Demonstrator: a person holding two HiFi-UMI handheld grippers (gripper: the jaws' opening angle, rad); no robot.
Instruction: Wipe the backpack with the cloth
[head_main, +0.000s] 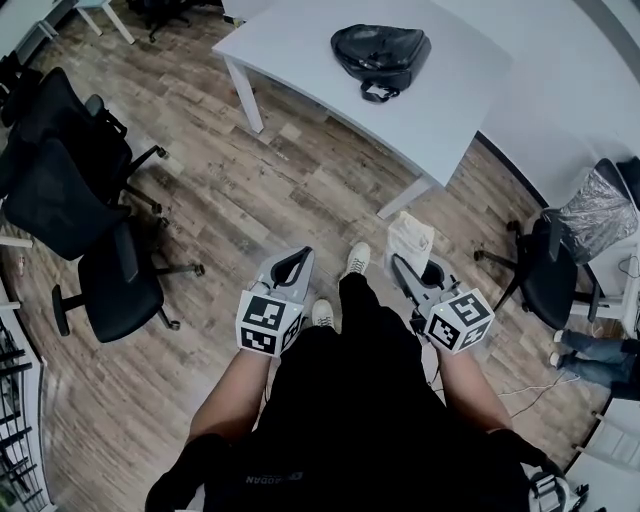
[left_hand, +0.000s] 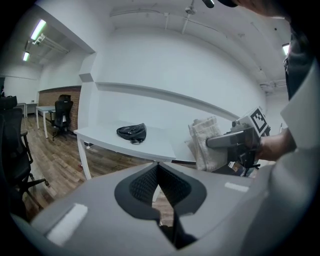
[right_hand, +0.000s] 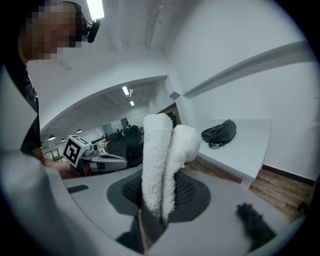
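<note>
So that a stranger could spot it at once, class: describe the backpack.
Find the white table standing on the wooden floor. On its top lies the backpack, slumped low. It is the only thing seen there, black against the white.

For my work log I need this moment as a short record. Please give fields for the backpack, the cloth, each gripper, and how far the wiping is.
backpack: black, lies on the white table, well ahead of the person
cloth: white, folded, sticks out of the right gripper
right gripper: jaws shut on the cloth
left gripper: jaws together, nothing between them
wiping: not begun; the cloth is apart from the backpack
</note>
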